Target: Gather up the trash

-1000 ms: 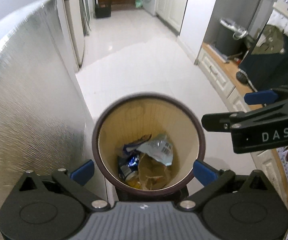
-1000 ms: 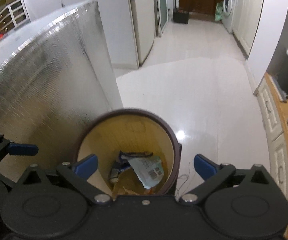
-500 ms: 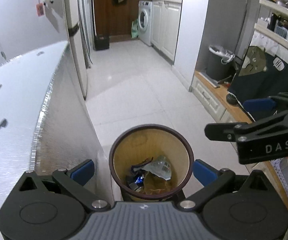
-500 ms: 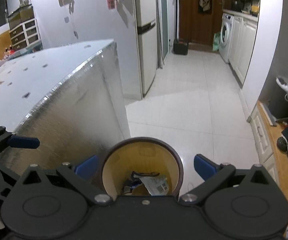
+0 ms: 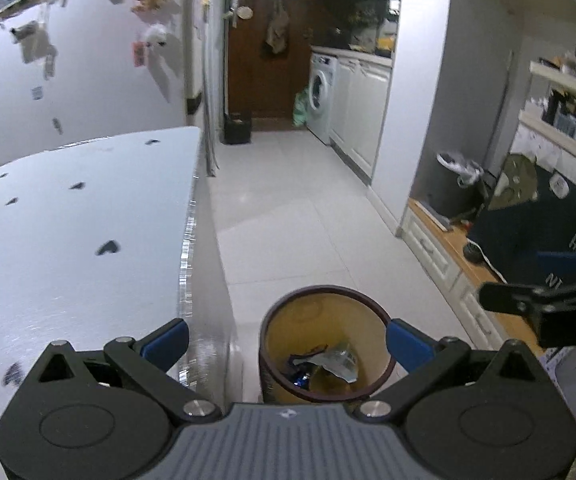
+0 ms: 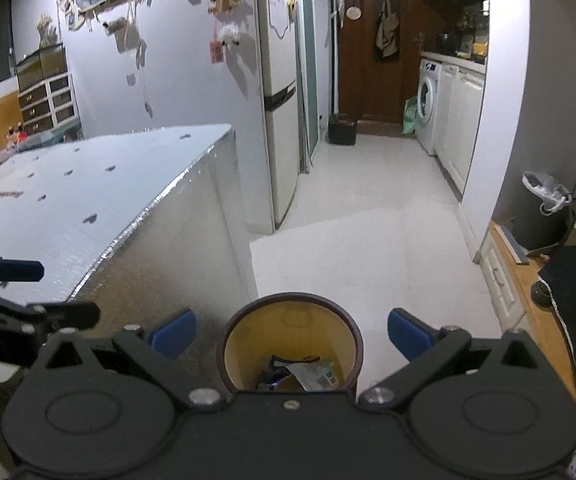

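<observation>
A round trash bin [image 5: 283,312] with a dark brown rim and yellow inside stands on the white floor beside the silver table; it also shows in the right wrist view [image 6: 247,336]. Crumpled wrappers [image 5: 328,362] lie in its bottom, also visible in the right wrist view [image 6: 308,374]. My left gripper [image 5: 285,340] is open and empty, high above the bin. My right gripper [image 6: 290,332] is open and empty, also above it. The right gripper appears at the right edge of the left wrist view [image 5: 548,304].
A silver foil-covered table [image 5: 67,240] with small dark bits on top fills the left [image 6: 87,200]. White cabinets [image 5: 440,256] line the right. A fridge [image 6: 279,120], a washing machine [image 6: 428,96] and a lined black bin [image 6: 536,212] stand farther off.
Both grippers have risen well above the bin and tilted up. The bin looks smaller and lower, and the table top has come into view. Both stay open.
</observation>
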Motion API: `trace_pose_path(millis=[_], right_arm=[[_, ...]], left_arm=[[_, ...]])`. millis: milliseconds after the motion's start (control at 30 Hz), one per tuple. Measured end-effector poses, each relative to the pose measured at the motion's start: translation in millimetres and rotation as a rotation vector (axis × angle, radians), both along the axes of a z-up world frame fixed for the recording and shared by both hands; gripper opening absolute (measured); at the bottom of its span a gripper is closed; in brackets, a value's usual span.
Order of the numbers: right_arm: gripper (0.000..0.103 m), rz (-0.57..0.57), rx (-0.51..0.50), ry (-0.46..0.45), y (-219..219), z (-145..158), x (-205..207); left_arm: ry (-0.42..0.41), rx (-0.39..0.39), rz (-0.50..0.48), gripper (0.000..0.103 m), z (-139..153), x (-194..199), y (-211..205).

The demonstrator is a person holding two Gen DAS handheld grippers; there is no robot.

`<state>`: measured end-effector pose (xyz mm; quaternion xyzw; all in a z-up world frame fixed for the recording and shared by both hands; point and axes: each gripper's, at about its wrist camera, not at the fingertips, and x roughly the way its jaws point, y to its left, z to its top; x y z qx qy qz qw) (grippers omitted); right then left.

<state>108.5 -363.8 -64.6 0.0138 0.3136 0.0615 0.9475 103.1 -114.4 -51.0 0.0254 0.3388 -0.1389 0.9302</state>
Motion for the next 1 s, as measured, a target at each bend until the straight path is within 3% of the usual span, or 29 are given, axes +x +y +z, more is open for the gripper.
trace_pose_path(millis=[500,1000], right_arm=[[0.103,-0.076,-0.042,-0.025,26.7,-7.0,-66.3],[0.103,-0.120,-0.060,-0.033,41.0,-7.6,-94.6]], left_arm=[[-0.057,0.001,0.093,0.103,10.2,-59.0,38.6],[-0.086,0.049,0.158,0.103,-0.4,-87.6,46.2]])
